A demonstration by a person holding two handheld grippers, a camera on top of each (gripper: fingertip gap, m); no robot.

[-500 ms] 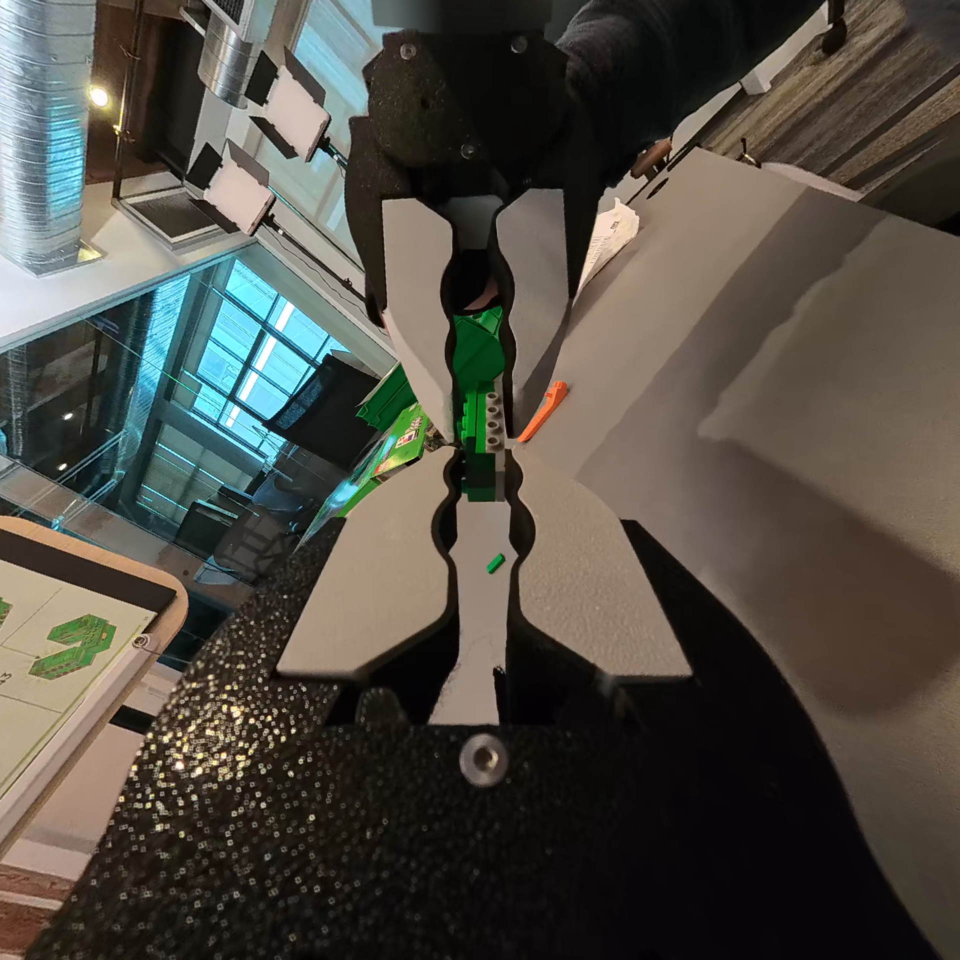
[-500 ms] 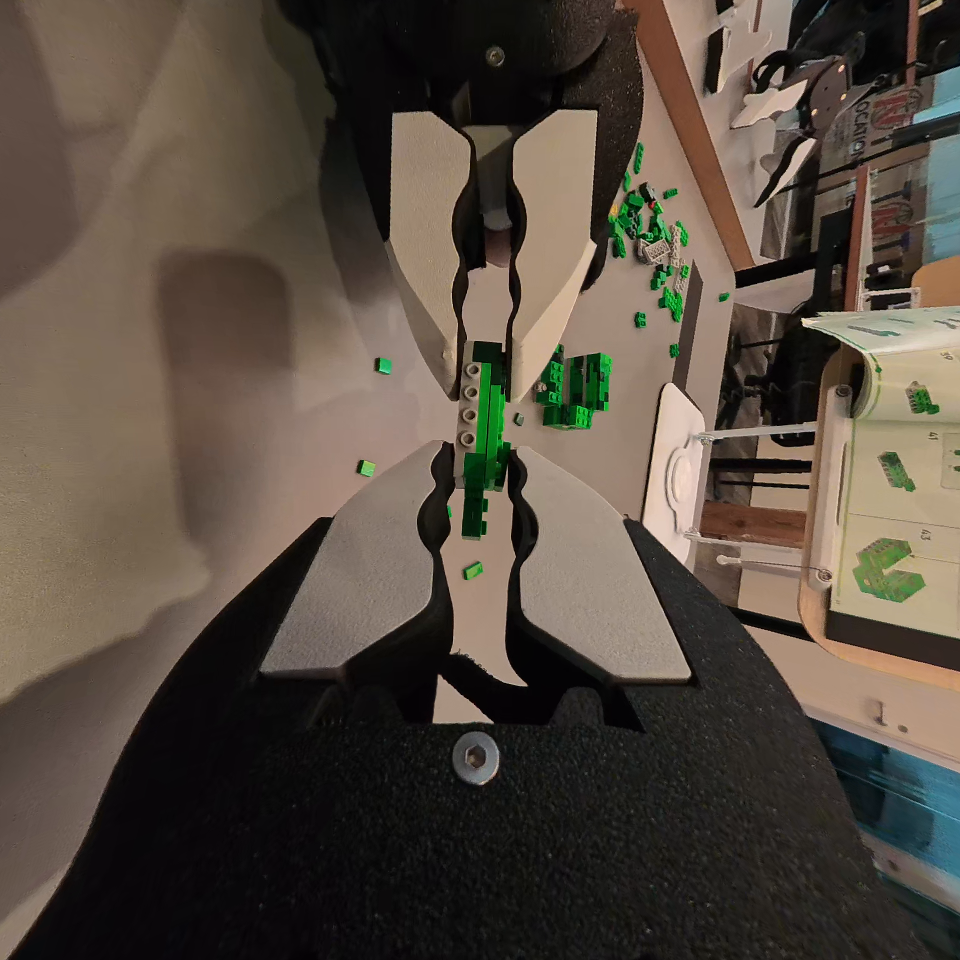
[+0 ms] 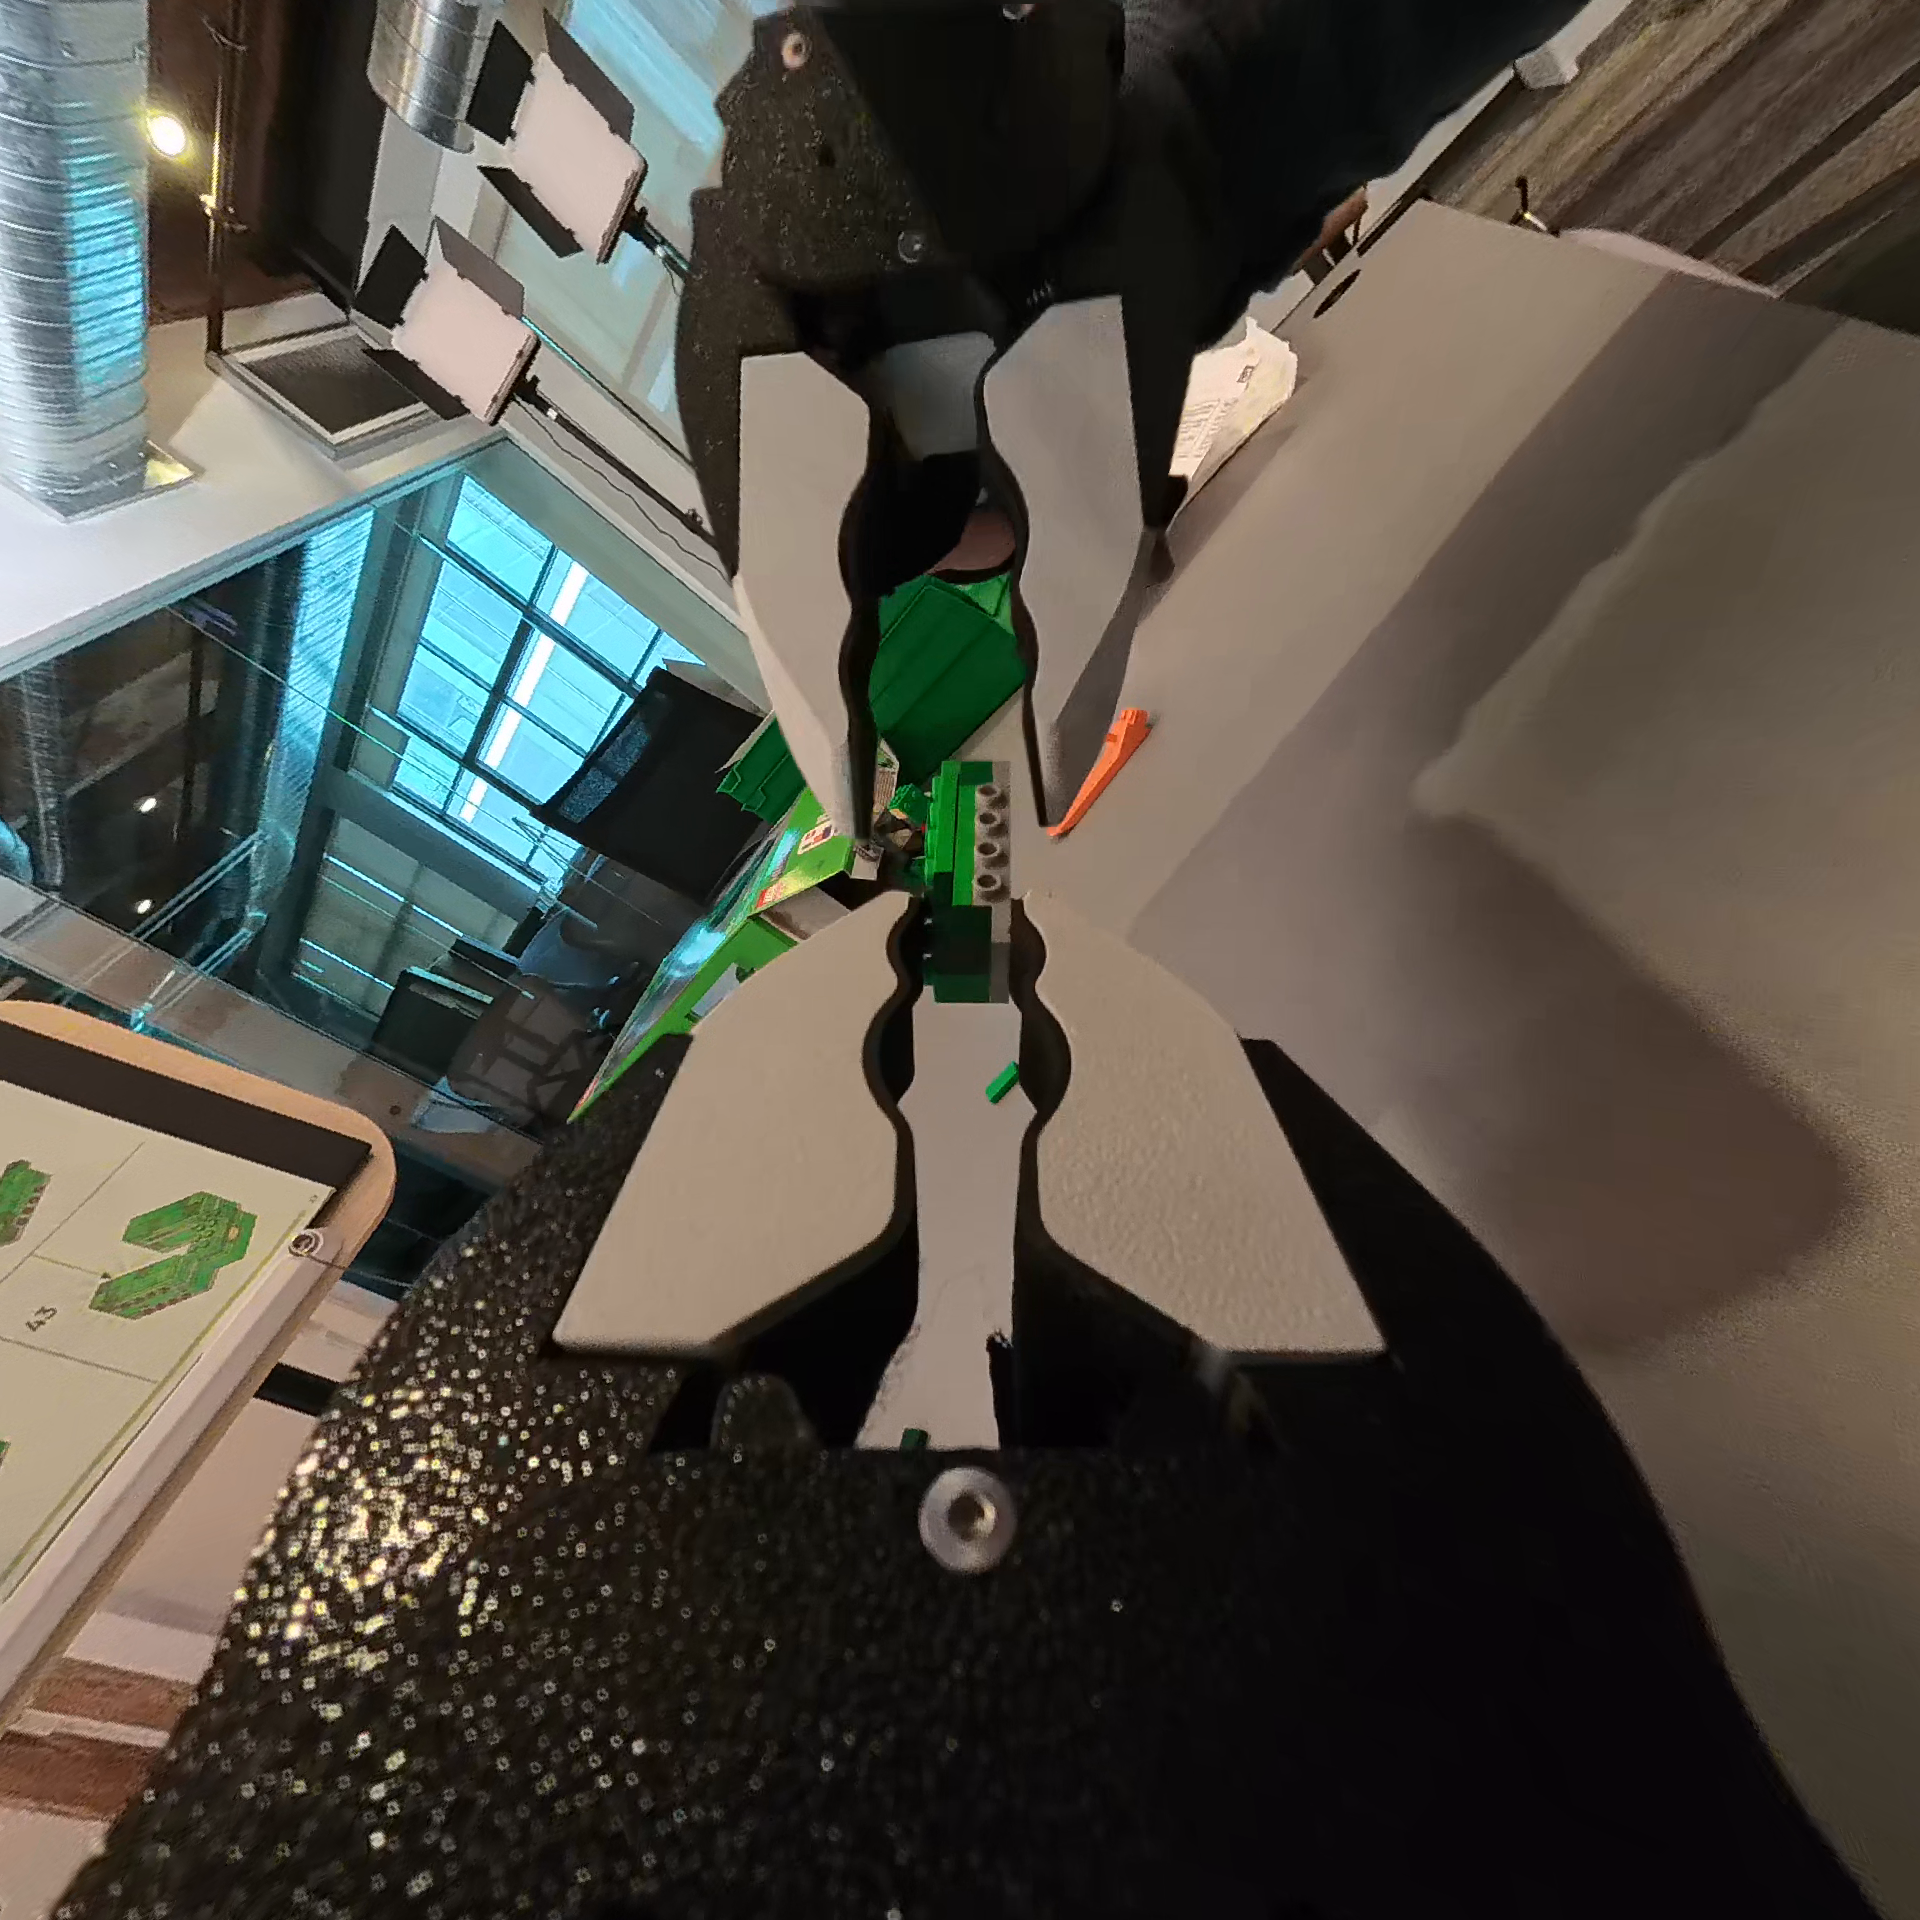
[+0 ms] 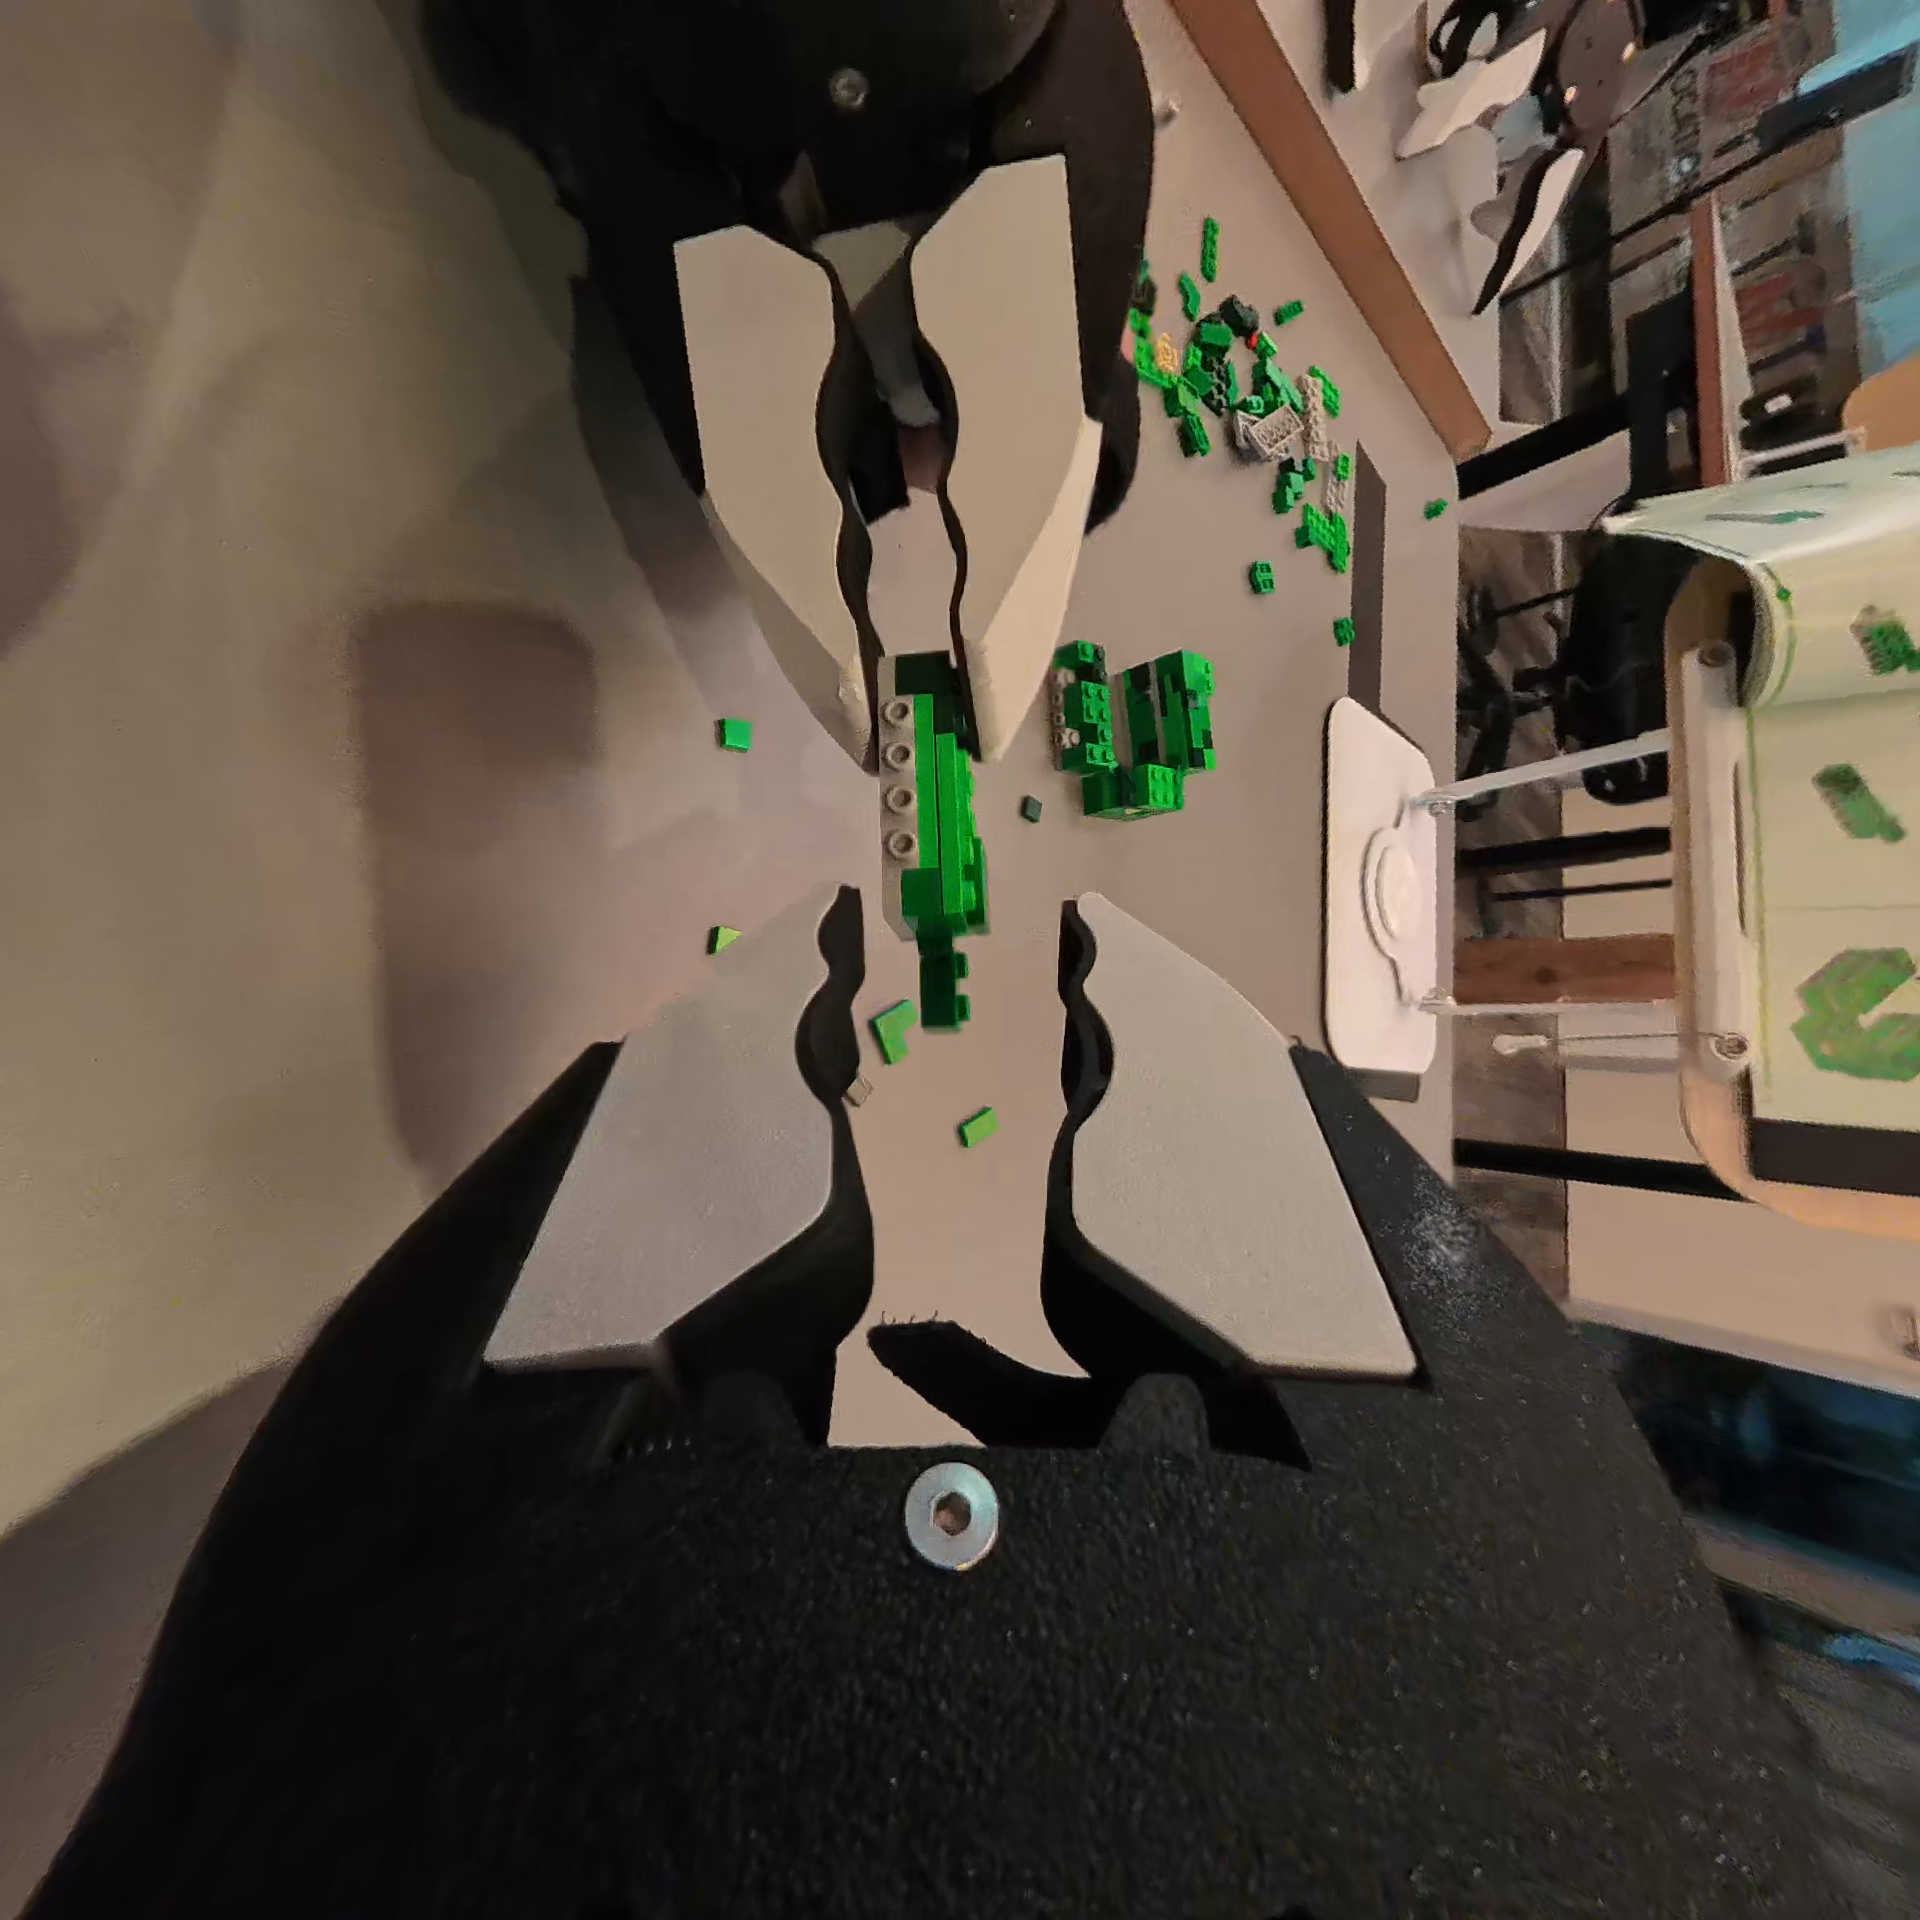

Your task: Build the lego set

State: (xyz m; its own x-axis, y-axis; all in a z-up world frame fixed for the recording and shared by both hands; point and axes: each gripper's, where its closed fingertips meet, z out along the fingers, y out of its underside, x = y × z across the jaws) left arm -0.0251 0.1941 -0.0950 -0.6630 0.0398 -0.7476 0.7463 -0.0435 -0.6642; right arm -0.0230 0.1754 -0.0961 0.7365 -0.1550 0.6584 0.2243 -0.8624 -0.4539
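Seen from the right wrist view, the brick strip sits between the two claws: the left claw at its far end, the right claw at its near end. Right of it on the desk stands a built block; farther right lies a loose brick pile. The manual stand is far right.
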